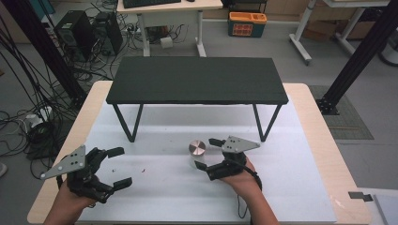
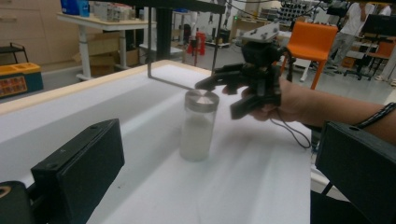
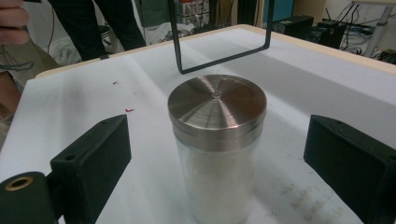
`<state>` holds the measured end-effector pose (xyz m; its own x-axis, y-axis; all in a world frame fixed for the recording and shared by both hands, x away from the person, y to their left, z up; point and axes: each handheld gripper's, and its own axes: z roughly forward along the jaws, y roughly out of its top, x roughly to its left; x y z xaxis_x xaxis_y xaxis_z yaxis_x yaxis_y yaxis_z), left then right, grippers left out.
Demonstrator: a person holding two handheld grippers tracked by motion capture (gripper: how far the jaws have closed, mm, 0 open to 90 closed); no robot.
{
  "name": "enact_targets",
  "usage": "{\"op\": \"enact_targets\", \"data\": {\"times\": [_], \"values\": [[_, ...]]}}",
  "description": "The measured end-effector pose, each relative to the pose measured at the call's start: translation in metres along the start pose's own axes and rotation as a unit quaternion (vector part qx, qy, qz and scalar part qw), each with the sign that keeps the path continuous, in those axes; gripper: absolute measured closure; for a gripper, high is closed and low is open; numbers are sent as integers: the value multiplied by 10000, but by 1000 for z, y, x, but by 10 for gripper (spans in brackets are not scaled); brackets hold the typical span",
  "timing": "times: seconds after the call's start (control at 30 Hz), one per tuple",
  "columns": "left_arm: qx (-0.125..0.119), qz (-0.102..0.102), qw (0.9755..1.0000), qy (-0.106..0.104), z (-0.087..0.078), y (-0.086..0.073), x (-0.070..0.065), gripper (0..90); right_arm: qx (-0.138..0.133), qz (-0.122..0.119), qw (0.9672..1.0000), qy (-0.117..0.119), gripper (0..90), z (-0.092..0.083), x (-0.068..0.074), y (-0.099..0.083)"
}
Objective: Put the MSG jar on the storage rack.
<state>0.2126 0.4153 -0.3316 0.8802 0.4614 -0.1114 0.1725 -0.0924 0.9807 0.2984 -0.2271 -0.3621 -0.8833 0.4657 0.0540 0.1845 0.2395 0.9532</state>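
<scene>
surface [image 1: 291,197]: wooden top under a white sheet; a few small dark specks left of centre
rack [image 1: 197,79]: low black shelf on thin bent-rod legs, standing across the far half of the sheet
left claw [image 1: 118,166]: at the near left corner, jaws wide apart, nothing between them; well apart from the jar
right claw [image 1: 208,153]: near centre, jaws wide apart, one on each side of the jar, neither touching the glass as far as its own view shows
jar [image 1: 197,151]: glass cylinder with white contents, standing on the sheet just in front of the rack, between the right claw's jaws
lid [image 3: 217,105]: brushed metal disc, seated flat on the jar, facing up
axis: jar's long axis vertical, upright, no tilt seen; mouth end up
key relation: jar lies straight ahead of the right claw, centred in the gap; right hand far nearer than left
judgement: closing the right jaws on the glass below the lid looks like the move to hand; smooth wall could slip
</scene>
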Motion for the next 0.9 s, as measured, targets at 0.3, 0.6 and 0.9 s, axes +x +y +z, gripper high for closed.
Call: {"op": "enact_targets", "data": {"times": [0.3, 0.6, 0.9], "values": [[-13, 132, 9999, -36, -1, 2, -9, 15, 16, 125, 9999, 104, 120, 18, -9, -6], [-35, 157, 9999, -38, -1, 2, -10, 15, -58, 75, 9998, 170, 397, 22, -9, -9], [4, 119, 9999, -10, -2, 2, -11, 15, -76, -168, 9998, -17, 420, 13, 1, -2]]}}
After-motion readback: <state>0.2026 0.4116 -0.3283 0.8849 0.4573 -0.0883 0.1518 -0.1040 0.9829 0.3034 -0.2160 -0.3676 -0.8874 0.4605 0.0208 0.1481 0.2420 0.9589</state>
